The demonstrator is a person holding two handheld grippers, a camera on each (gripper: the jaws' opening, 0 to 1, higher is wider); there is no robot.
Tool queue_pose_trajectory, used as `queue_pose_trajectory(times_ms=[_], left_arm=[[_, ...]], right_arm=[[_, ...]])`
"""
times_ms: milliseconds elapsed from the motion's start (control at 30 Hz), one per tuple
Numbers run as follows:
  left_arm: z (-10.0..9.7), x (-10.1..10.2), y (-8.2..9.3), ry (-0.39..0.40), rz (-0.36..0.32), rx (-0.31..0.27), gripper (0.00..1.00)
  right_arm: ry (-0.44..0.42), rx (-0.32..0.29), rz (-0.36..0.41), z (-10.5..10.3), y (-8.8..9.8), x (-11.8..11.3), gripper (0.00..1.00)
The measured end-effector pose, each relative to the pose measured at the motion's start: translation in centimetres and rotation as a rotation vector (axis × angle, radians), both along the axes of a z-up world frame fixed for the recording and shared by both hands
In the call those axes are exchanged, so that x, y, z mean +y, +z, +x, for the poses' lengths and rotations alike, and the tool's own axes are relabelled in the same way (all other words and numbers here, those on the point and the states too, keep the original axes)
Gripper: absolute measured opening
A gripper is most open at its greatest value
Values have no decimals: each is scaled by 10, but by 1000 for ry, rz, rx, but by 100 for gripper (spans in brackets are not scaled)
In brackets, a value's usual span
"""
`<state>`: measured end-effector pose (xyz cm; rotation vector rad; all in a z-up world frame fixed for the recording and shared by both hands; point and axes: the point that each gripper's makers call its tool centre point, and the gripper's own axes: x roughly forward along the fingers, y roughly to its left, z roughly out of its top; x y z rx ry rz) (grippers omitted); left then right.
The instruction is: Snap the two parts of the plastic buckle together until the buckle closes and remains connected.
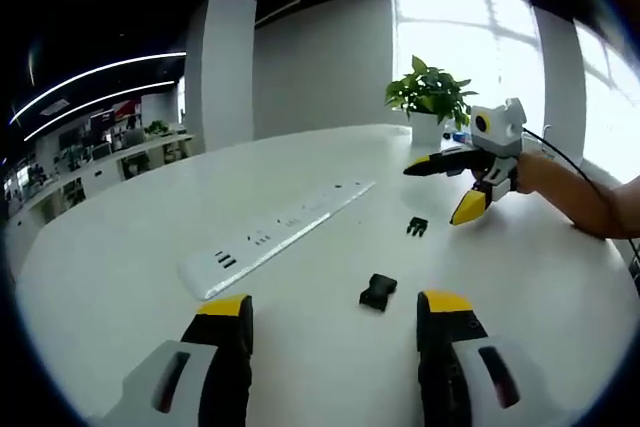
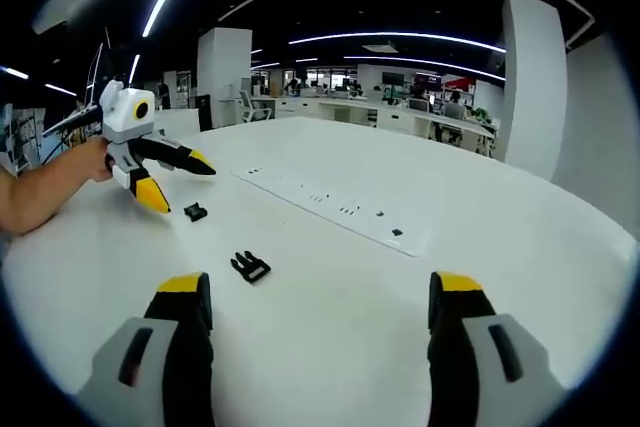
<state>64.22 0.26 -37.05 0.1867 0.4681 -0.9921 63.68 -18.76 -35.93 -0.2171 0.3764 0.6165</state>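
Note:
Two black buckle parts lie apart on the white table (image 1: 110, 247). The socket half (image 1: 378, 291) rests just ahead of my left gripper (image 1: 335, 305), between its open jaws' line and slightly right. The pronged half (image 1: 417, 226) lies farther on, below my right gripper (image 1: 434, 194), which a hand holds open above the table. In the right gripper view the pronged half (image 2: 250, 267) sits ahead-left of my open right gripper (image 2: 318, 287). The socket half (image 2: 196, 212) lies beyond it, under the open left gripper (image 2: 186, 188). Neither gripper holds anything.
A long white power-socket panel (image 1: 275, 237) (image 2: 330, 207) is set flat in the table beside the buckle parts. A potted plant (image 1: 430, 97) stands at the far table edge by the window. Office desks and a pillar stand beyond the table (image 2: 500, 227).

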Motion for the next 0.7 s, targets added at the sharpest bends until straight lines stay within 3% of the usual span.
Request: queue_pose_trajectory(times_ms=[400, 700], left_arm=[[3, 0, -1, -28, 7, -8, 63], [6, -1, 1, -41, 1, -12, 64]], right_arm=[[20, -3, -3, 4, 0, 2, 89], [131, -57, -14, 2, 8, 18, 86]])
